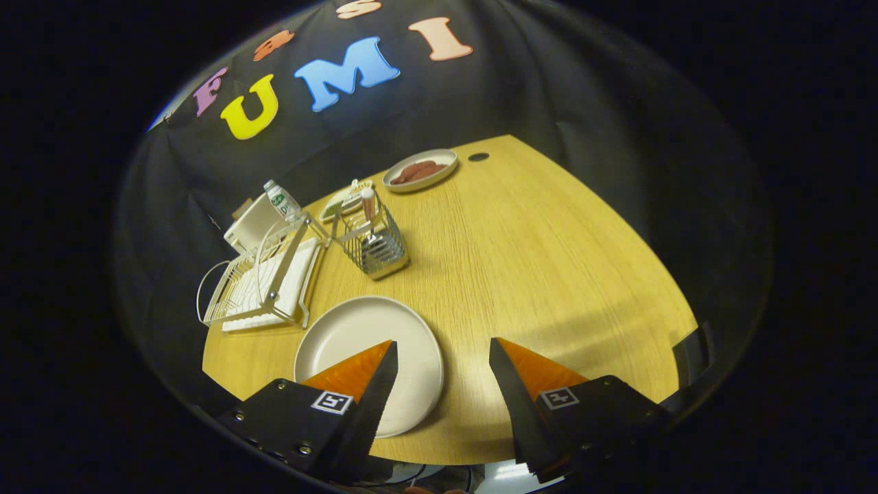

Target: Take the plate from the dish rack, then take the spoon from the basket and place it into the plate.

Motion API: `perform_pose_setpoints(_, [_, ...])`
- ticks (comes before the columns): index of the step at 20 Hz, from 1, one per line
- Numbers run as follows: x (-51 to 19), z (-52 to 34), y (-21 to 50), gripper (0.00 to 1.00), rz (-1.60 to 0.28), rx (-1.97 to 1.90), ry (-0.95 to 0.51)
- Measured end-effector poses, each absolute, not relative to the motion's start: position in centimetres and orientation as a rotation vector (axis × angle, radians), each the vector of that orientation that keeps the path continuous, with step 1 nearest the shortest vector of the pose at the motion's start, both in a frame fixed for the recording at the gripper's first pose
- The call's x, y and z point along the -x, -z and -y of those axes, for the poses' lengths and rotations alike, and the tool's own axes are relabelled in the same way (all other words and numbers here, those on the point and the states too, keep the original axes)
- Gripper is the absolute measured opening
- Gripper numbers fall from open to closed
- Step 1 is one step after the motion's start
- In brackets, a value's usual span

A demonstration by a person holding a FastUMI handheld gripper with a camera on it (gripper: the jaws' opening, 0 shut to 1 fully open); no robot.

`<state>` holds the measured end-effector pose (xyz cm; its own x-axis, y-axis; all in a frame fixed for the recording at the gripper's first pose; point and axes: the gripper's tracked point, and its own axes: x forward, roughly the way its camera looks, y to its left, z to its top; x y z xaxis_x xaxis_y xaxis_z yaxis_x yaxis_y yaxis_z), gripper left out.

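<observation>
A round off-white plate (357, 336) lies flat on the wooden table (535, 274), partly under the left finger. Beyond it stands a wire basket (374, 243) holding a spoon (369, 206) upright, handle up. To the left of the basket sits the white wire dish rack (264, 281), with nothing standing in it. My gripper (442, 350) hovers above the table's near side, open, with nothing between its fingers; the bare table shows in the gap.
A small plate with brown food (420, 170) sits at the far side of the table. A bottle (281, 200) and a white box (250, 223) stand behind the rack, and a small dish (343, 202) lies behind the basket. A hole (478, 156) marks the far tabletop.
</observation>
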<state>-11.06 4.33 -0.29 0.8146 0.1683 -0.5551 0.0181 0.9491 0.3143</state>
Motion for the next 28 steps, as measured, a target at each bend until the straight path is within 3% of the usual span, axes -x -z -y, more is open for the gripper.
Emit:
perform_pose_setpoints(8, [8.0, -2.5, -12.2, 0.84, -0.247, -0.134, -0.091])
perform_pose_setpoints(13, [5.4, -3.7, -16.1, 0.84, -0.028, -0.068, -0.119])
perform_pose_setpoints(20, [3.0, -6.1, -14.7, 0.83, 0.098, 0.072, -0.161])
perform_pose_setpoints(28, [-1.7, -8.8, -9.7, 0.83, 0.079, 0.044, -0.160])
